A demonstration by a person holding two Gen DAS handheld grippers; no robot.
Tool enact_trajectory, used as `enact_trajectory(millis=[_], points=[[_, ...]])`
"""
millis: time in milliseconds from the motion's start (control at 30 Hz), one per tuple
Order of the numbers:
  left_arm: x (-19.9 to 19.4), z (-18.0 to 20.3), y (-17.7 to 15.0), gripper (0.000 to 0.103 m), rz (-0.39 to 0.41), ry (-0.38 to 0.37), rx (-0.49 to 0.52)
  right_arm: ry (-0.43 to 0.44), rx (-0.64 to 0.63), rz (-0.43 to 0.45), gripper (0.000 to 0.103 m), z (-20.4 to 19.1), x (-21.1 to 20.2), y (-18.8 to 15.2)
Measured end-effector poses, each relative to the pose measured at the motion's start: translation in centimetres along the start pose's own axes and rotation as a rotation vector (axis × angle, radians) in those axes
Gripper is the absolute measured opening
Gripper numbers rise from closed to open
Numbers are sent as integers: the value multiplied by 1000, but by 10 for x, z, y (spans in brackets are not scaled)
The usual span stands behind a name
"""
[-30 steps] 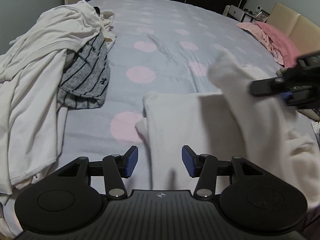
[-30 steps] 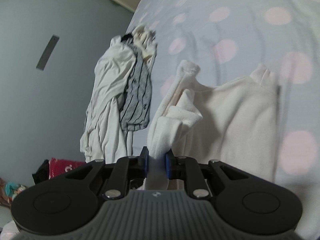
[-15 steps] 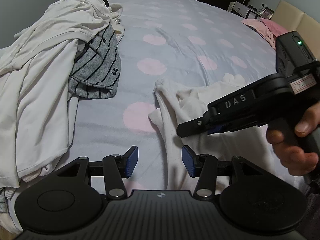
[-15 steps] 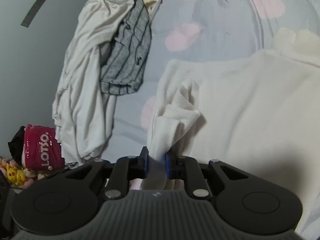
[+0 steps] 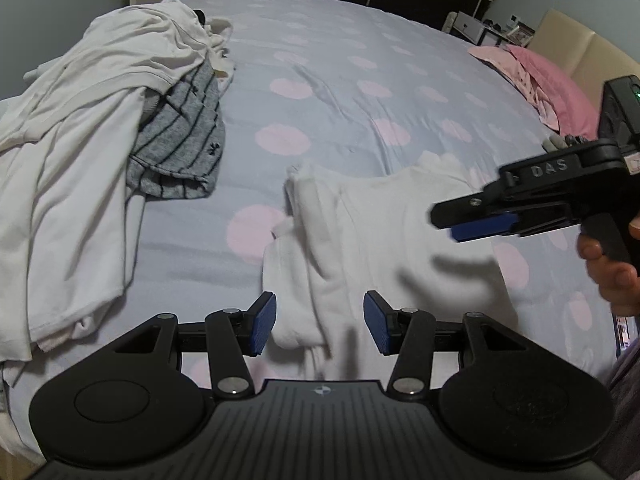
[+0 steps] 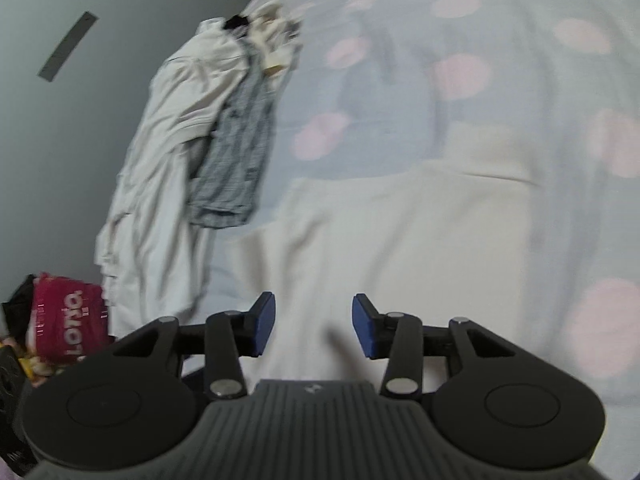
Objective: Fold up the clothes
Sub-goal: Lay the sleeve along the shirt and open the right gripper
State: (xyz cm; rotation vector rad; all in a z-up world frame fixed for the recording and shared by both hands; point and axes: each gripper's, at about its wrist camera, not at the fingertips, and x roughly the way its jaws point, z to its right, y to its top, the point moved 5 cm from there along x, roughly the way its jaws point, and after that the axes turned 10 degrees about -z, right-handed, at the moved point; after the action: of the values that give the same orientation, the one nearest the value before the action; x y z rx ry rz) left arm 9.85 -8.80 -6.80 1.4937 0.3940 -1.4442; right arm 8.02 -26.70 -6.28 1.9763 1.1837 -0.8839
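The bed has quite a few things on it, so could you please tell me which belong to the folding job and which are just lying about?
Job in hand:
white garment
left tool, open
right tool, open
clothes pile, likely next

Lying about:
pink pillow
red Lotso pack
spotted bedsheet

"DAS" is embossed on the black body of the right gripper (image 5: pixel 476 222); "LOTSO" is printed in white on the red pack (image 6: pixel 66 330) beside the bed
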Motion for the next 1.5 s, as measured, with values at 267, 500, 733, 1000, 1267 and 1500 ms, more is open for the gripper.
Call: enact_trajectory(millis=[267, 500, 733, 1000, 1267, 1500], points=[[26, 5, -32, 48, -118, -4, -2, -117, 30, -21, 53, 54, -20, -61], [51, -1, -56, 48, -209, -52, -37, -67, 71, -55, 53, 82, -11, -125], [62, -3, -62, 41, -221, -53, -46, -9, 118, -17, 43, 90, 5, -162], [36, 7, -58, 10, -203, -76, -33, 41, 104, 27, 14, 77, -19, -167], [5, 37, -81, 9, -274, -127, 38, -4, 41, -46, 14, 68, -38, -182], [29, 42, -103, 12, -364, -58, 61, -48, 13, -141, 14, 76, -32, -209]])
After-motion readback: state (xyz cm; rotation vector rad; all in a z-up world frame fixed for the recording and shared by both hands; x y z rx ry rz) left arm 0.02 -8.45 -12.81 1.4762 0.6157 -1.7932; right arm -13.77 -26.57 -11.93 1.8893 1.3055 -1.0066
